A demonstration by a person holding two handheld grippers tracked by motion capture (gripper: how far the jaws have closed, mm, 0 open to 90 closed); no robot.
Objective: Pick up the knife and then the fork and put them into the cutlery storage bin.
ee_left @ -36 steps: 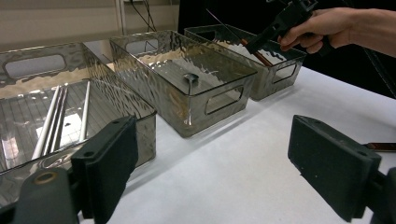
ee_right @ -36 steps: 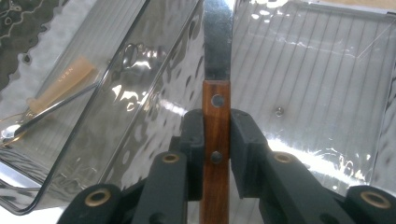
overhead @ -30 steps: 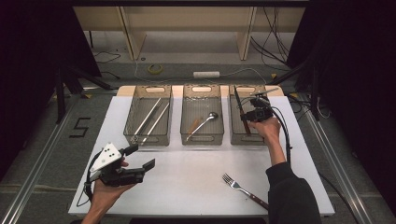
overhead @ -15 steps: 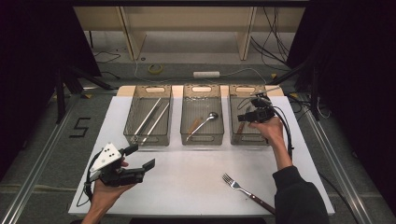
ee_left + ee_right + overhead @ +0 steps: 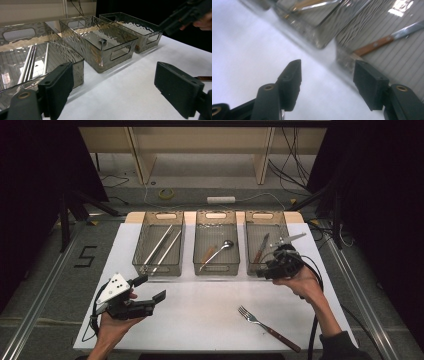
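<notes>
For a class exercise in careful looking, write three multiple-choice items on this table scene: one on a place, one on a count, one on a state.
1. Where does the wooden-handled knife lie?
A. right-hand clear plastic bin
B. middle bin
C. on the white tabletop

2. How many clear bins stand in the row?
A. two
B. three
C. four

3. How do the right gripper's black jaws stand?
A. shut on the knife
B. shut on a fork
C. open, nothing between

Answers: 1 A, the high view shows it inside that bin; 2 B, three stand side by side; 3 C, its own view shows bare table between the jaws.
</notes>
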